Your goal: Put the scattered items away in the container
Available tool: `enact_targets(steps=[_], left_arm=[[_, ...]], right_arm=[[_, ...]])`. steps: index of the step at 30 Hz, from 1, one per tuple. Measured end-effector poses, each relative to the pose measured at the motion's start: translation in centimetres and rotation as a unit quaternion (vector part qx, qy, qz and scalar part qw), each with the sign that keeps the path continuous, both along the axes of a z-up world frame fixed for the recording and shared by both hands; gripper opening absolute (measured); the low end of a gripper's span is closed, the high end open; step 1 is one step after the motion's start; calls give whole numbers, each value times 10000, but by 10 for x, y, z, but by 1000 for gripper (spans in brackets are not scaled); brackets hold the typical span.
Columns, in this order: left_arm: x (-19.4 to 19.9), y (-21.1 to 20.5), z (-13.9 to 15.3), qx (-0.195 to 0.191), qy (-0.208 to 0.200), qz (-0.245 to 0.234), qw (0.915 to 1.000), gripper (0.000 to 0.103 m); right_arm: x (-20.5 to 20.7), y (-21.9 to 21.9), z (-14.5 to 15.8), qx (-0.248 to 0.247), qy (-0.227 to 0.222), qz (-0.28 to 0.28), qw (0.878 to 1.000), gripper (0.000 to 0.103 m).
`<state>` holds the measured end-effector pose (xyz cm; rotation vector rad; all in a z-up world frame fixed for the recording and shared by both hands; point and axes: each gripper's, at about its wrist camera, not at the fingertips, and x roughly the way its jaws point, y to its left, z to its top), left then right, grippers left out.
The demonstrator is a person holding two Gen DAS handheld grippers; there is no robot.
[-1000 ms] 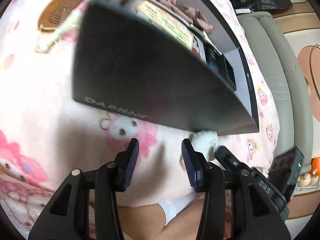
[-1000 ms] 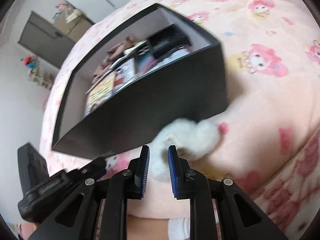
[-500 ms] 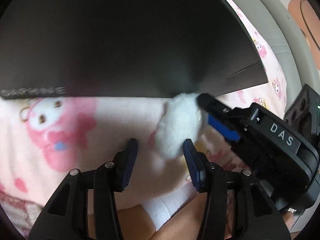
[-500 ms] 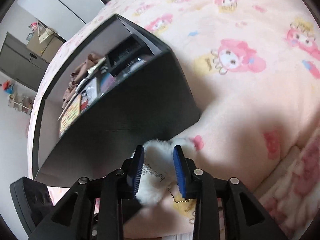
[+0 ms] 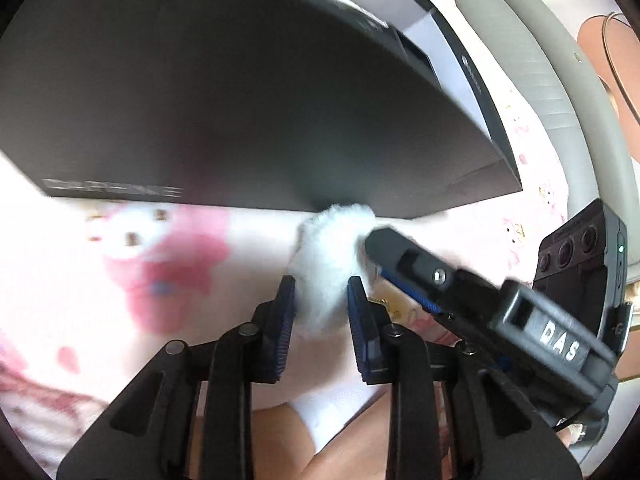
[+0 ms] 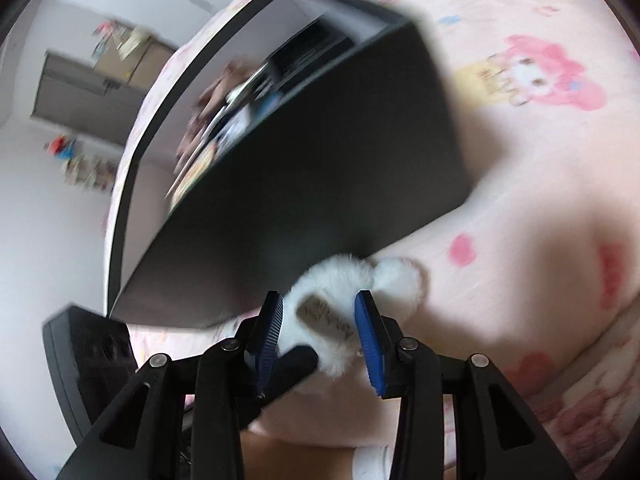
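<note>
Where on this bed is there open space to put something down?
The pink blanket is bare to the right of the black box, out past its corner, and again left of the fluffy white toy below the box's front wall. It is crowded at the toy, where the left tool and right tool both meet.

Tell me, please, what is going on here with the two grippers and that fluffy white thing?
Someone is tidying loose items on a pink cartoon blanket into a black box that already holds several things. Both hand-held grippers are at a fluffy white toy lying against the box's outer wall. The left hand-held gripper and the right hand-held gripper each straddle it with jaws apart, so nobody has clamped it yet.
</note>
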<state>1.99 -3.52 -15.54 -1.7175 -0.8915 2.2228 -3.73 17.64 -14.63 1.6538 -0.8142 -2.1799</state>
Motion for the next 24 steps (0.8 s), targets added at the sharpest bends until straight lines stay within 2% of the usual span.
enact_targets(steps=[4,7,8,9,10,11,13,15,18,22,24], left_arm=[[10,-23,14,-286,54,216,9993,25],[11,-40,14,-178,15,386,9991,26],[3,-41,10,-69,-25,379,9993,29],[-2,-42,6,103,-88,318,9994,40],[-1,-21,-5,202,-147,260,9993,52],[-1,2,-8,235,-195,212,9993,54],[-3,8,-13,163,-270,101,9995,54],[-6,11,-16,172,-309,107,9993,52],[-9,12,-22,270,-348,177,9989,52],[-7,20,-24,82,-329,47,9994,53],[-6,20,-25,100,-348,65,9993,53]], right_arm=[[7,-15,4,-327,43,598,9977,35],[12,-25,5,-474,2,958,9943,34],[13,-25,7,-371,45,910,9952,34],[14,-23,11,-169,149,807,9965,34],[14,-20,14,9,282,652,9975,34],[14,-16,17,144,354,461,9982,35],[14,-9,13,241,254,230,9991,39],[9,-9,1,283,-68,112,9995,40],[4,-5,-14,120,-425,-16,9990,40],[2,-2,-20,-224,-542,19,9983,41],[4,-3,-19,-144,-523,33,9985,42]])
